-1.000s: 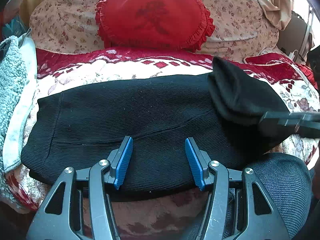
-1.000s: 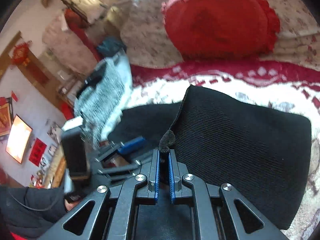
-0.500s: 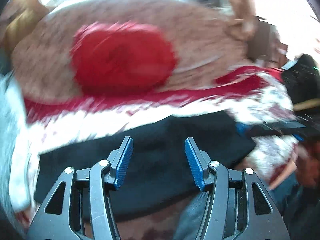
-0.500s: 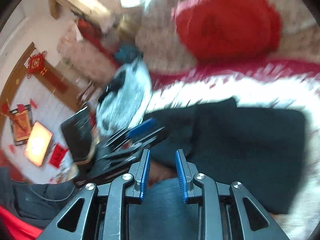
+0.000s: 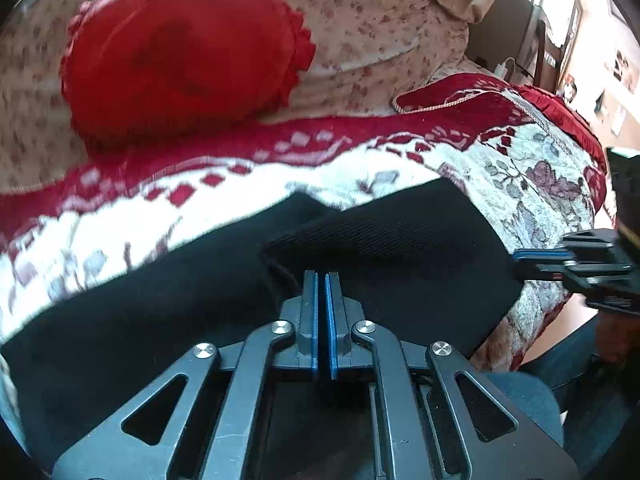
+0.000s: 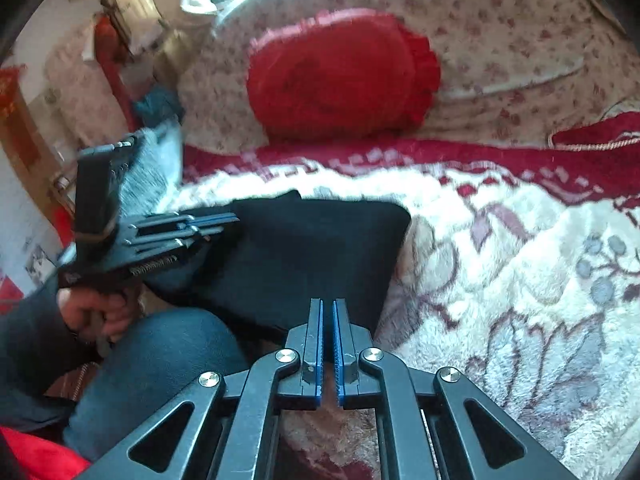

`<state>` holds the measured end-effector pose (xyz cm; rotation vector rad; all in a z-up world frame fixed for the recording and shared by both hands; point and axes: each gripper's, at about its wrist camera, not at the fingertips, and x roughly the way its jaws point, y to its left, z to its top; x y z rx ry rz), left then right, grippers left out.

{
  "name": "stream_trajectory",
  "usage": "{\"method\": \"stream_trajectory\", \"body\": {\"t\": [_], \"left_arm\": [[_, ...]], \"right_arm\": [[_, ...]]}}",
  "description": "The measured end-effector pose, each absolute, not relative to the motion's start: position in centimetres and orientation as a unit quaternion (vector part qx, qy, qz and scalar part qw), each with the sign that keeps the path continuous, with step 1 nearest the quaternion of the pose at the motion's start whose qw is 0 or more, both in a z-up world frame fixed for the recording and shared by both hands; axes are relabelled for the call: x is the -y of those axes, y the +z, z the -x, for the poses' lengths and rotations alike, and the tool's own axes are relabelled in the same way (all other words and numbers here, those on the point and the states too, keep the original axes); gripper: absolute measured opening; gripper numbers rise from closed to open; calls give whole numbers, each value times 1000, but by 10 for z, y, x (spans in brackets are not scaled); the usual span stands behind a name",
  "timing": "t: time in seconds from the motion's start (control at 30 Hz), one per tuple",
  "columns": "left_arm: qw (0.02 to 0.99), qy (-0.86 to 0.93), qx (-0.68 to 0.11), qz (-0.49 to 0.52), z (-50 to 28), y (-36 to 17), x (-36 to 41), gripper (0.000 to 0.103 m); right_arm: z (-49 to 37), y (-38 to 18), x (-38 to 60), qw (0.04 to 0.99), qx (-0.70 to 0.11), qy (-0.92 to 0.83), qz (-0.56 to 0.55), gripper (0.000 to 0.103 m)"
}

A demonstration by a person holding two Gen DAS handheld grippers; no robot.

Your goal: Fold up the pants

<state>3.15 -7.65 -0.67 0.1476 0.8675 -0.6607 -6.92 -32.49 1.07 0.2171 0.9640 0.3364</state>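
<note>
Left wrist view: the left gripper (image 5: 321,280) sat with its blue pads pressed together over the near edge of the black pants (image 5: 168,320). Its jaws had just been closing, and whether any cloth was caught between the pads could not be told. The pants lay across a patterned red-and-cream blanket (image 5: 532,168), with one end folded over into a second layer (image 5: 392,240) on the right. A red cushion (image 5: 184,56) rested far behind, against floral bedding (image 5: 380,20). The right gripper (image 5: 524,258) appeared at the right edge, its tips just beside the right edge of the folded layer.

Right wrist view: the right gripper (image 6: 328,304) had its pads nearly together, and its jaws had just been closing; nothing showed between them. They stood above the near right corner of the pants (image 6: 316,248), apart from the cloth. The left gripper (image 6: 216,222) reached in from the left, held by a hand (image 6: 96,312), its tips over the left part of the dark fabric. A knee in blue trousers (image 6: 160,360) lay near.

Handling: the ribbed knit appeared soft, light and limp, likely to sag and drag on the plush blanket. Hold would best be taken at corners or the folded edge, pinching both layers together.
</note>
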Motion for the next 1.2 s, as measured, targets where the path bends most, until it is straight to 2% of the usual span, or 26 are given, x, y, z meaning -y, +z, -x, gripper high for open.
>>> {"method": "stream_trajectory", "body": {"t": [0.07, 0.2, 0.37, 0.47, 0.6, 0.73, 0.83, 0.93, 1.13, 1.2], "left_arm": [[854, -314, -409, -70, -29, -12, 74, 4], [854, -308, -415, -62, -37, -19, 75, 4], [859, -320, -396, -52, -31, 6, 70, 3], [866, -323, -379, -34, -36, 21, 65, 3], [850, -292, -437, -41, -66, -10, 73, 4], [860, -255, -436, -72, -76, -17, 84, 6], [863, -241, -434, -96, -77, -19, 91, 6], [863, -244, -429, -106, -74, -13, 92, 5], [882, -290, -366, -63, -36, 41, 67, 5], [859, -349, -371, -59, -18, 46, 72, 5]], "right_arm": [[65, -4, 324, 853, -491, 150, -97, 4], [65, -7, 327, 849, -495, 154, -104, 4], [66, -4, 335, 850, -487, 161, -125, 4], [65, 20, 346, 872, -443, 158, -137, 4], [45, 40, 348, 897, -387, 151, -148, 4], [1, 2, 327, 880, -453, 111, -90, 3], [-6, -10, 324, 879, -457, 99, -92, 3], [-4, -5, 318, 878, -464, 93, -74, 4], [35, 39, 346, 899, -384, 131, -162, 4], [47, 40, 348, 893, -387, 152, -172, 4]]}}
